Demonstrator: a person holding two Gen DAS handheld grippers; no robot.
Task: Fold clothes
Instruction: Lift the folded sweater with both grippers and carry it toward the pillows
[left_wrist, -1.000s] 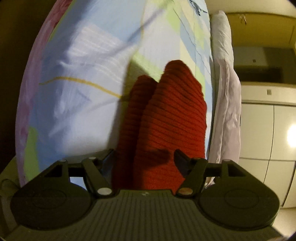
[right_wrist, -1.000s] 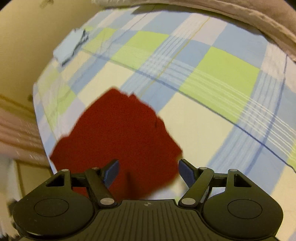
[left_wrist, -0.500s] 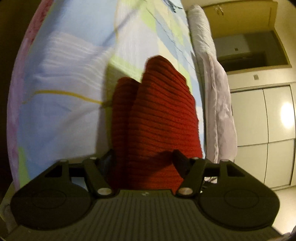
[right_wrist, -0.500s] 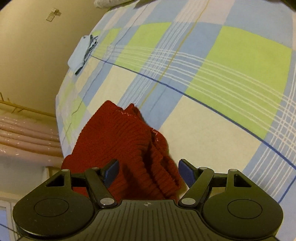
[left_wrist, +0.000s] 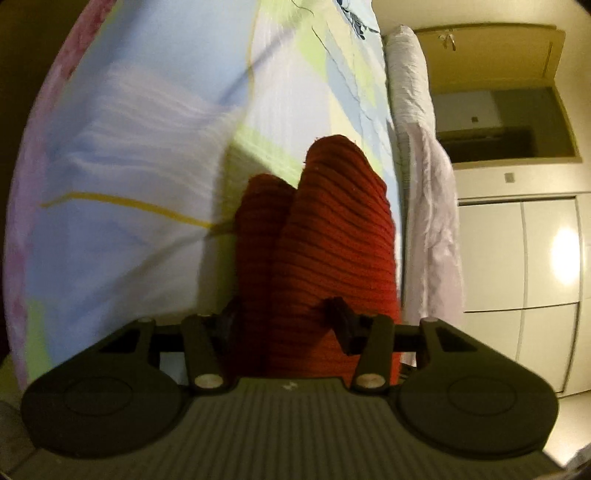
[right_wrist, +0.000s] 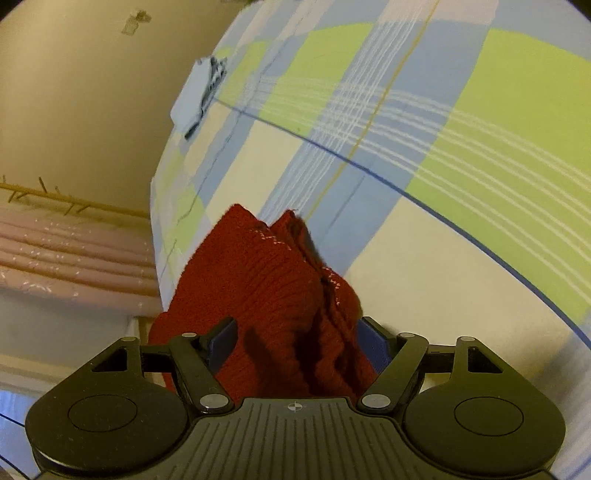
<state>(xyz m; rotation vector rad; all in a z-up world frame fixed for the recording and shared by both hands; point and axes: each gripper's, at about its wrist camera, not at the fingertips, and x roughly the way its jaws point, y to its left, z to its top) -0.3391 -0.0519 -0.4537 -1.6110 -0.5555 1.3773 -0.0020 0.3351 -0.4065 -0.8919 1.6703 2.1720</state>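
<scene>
the red knit garment (left_wrist: 325, 236) lies bunched on the bed (left_wrist: 147, 129), close to its edge, with the white mattress side (left_wrist: 424, 192) showing just past it in the left wrist view. its ribbed folds rise in two rounded humps in that view; in the right wrist view the same red knit garment (right_wrist: 266, 295) stands up in two peaks above the checked sheet.

the left tool (left_wrist: 284, 319) has the knit between its jaws, which are closing at this moment; the dark pads sit against the cloth on both sides, sunk partly into the folds. the right tool (right_wrist: 295, 341) straddles another part of the garment with its jaws wide apart; its blue pads (right_wrist: 221, 341) flank the cloth, and whether they press on it i cannot tell.

the sheet is a check of blue, green and cream squares crossed by thin white and dark blue lines. far up the bed near its edge lies a small pale blue folded cloth (right_wrist: 197, 96). beyond the bed's edge in the left wrist view stand white cupboard doors (left_wrist: 517, 258).
</scene>
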